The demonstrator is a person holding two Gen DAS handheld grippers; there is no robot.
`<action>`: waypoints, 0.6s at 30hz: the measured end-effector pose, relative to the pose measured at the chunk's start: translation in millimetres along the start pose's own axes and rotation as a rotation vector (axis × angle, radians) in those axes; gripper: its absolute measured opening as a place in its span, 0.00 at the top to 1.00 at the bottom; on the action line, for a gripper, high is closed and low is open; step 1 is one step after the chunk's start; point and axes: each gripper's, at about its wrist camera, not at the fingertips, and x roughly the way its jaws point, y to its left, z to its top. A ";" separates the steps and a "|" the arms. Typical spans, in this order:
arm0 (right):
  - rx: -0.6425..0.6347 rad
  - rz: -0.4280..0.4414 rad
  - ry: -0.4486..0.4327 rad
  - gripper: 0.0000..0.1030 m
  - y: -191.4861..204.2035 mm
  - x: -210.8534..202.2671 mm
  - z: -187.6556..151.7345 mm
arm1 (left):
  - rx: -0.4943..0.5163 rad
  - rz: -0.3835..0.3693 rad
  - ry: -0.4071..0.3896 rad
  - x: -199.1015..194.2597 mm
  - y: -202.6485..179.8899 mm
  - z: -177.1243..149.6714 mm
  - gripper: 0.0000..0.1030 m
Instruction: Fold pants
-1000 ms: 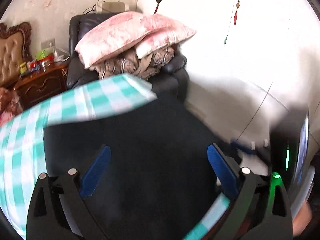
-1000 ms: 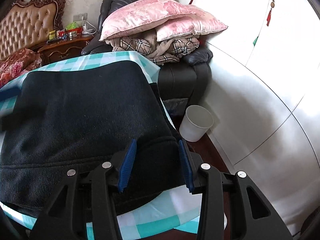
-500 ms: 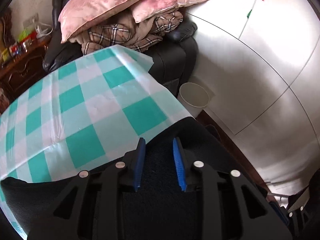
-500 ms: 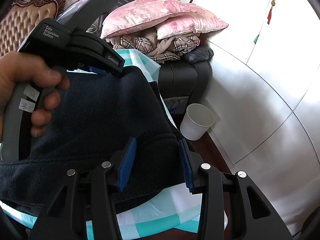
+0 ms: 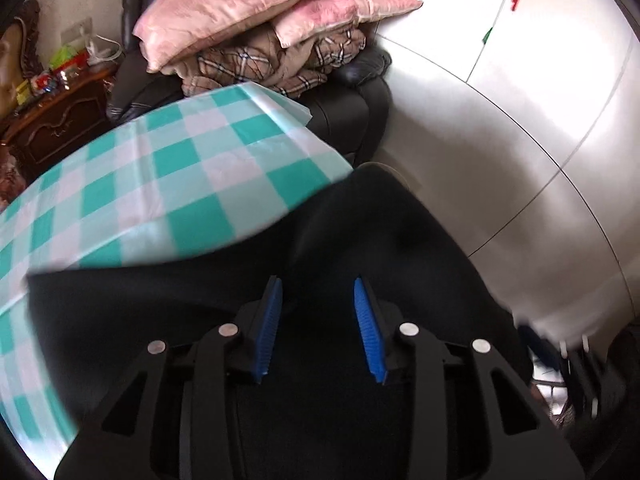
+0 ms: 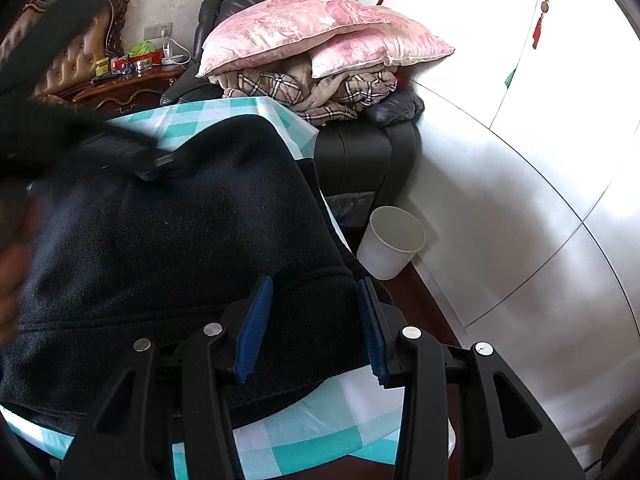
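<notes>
Black fleece pants [image 6: 168, 240] lie on a table with a teal-and-white checked cloth [image 6: 320, 432]; they also fill the lower half of the left wrist view [image 5: 380, 240]. My left gripper [image 5: 318, 328] hovers over the dark fabric with its blue pads apart and nothing held between them. My right gripper [image 6: 312, 324] is partly open, its pads on either side of the pants' waistband at the table's near right edge. The left gripper's blurred body shows at upper left of the right wrist view [image 6: 112, 152].
A black armchair [image 6: 360, 148] piled with pink pillows [image 6: 320, 32] and a plaid blanket stands behind the table. A white bin [image 6: 392, 240] stands on the floor by the white wardrobe [image 6: 520, 184]. A wooden nightstand [image 5: 52, 120] is at the left.
My left gripper has opened from nearly shut and moved back over the pants; more black fabric now lies under it. The right gripper has stayed in place.
</notes>
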 end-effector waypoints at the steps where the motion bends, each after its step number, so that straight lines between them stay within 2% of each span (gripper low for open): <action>1: -0.003 -0.003 0.000 0.65 1.0 -0.5 0.0 | -0.002 -0.004 -0.005 -11.9 0.1 -15.6 0.62; 3: -0.003 -0.003 0.002 0.65 2.2 -2.4 -1.7 | -0.003 0.002 -0.020 -27.3 -0.8 -38.5 0.58; 5: -0.002 -0.005 0.000 0.65 3.4 -3.9 -2.5 | 0.009 0.035 -0.043 -45.6 -4.7 -68.1 0.50; 8: -0.005 -0.016 -0.002 0.64 5.4 -5.3 -2.9 | 0.013 0.118 -0.083 -64.4 -8.2 -104.0 0.49; 11: -0.011 -0.030 -0.002 0.65 7.9 -6.4 -3.5 | 0.009 0.146 -0.114 -70.5 -12.2 -129.0 0.51; 14: -0.015 -0.036 -0.004 0.64 8.9 -6.8 -4.8 | 0.029 0.173 -0.147 -65.9 -18.1 -143.9 0.52; 18: -0.016 -0.044 -0.001 0.64 9.4 -7.5 -4.8 | 0.018 0.179 -0.168 -64.4 -19.2 -148.5 0.52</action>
